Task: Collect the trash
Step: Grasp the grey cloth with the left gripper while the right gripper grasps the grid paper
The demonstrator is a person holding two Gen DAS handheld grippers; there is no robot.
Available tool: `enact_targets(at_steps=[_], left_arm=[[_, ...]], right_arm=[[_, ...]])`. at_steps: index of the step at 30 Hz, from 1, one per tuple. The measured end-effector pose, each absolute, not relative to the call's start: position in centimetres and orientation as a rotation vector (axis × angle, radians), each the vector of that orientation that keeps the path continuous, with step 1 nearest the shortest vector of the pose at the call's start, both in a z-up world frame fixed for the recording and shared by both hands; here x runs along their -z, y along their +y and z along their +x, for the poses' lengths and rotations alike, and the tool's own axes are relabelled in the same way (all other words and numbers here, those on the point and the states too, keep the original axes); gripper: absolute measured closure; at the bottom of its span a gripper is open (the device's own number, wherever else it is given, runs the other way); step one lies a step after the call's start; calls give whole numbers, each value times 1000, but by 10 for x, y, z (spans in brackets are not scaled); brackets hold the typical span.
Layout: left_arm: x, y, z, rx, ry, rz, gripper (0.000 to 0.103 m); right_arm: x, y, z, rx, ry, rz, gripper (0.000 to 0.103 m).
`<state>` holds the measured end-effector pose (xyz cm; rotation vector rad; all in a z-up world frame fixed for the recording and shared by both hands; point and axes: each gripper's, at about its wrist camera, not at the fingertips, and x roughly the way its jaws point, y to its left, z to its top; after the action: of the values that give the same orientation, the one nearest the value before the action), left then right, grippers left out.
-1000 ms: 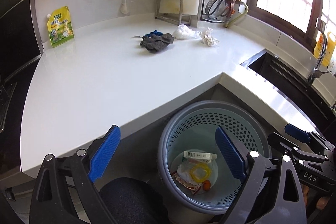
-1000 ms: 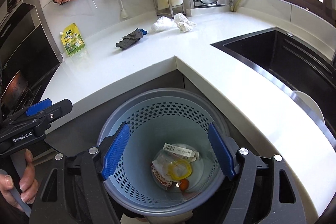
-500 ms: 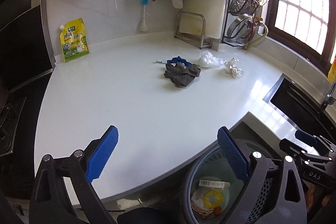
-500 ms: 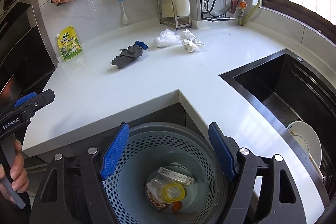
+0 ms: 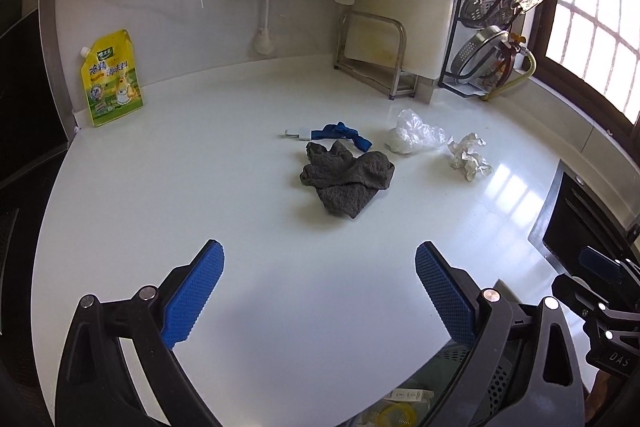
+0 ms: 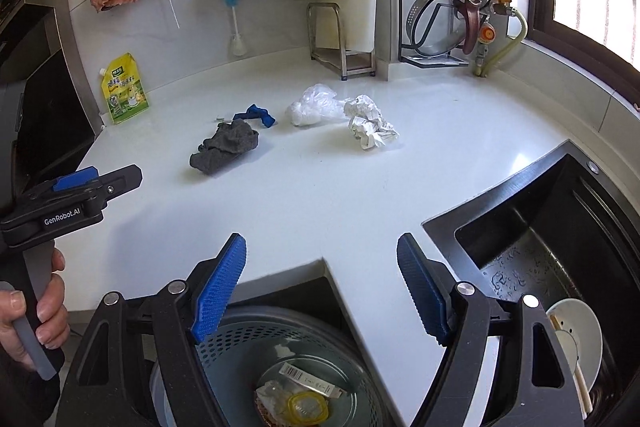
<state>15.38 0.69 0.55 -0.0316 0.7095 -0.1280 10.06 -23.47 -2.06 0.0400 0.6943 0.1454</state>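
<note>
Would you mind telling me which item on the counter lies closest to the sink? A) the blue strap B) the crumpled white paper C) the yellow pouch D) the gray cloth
B: in the right wrist view the crumpled white paper lies nearest the sink, with the gray cloth, blue strap and yellow pouch farther left.

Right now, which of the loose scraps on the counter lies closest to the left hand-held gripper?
The dark grey rag, lying nearer than the blue strip, plastic bag and crumpled paper behind it.
</note>
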Motion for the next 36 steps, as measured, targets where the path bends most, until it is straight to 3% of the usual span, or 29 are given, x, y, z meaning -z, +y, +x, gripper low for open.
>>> enact_targets(at_steps=[20,36], left_arm=[[19,-23,265,97,767,12,8],[39,-34,294,129,831,0,8]], right_arm=[[39,-273,257,-102,763,56,28],[59,-267,324,-99,841,9,28]])
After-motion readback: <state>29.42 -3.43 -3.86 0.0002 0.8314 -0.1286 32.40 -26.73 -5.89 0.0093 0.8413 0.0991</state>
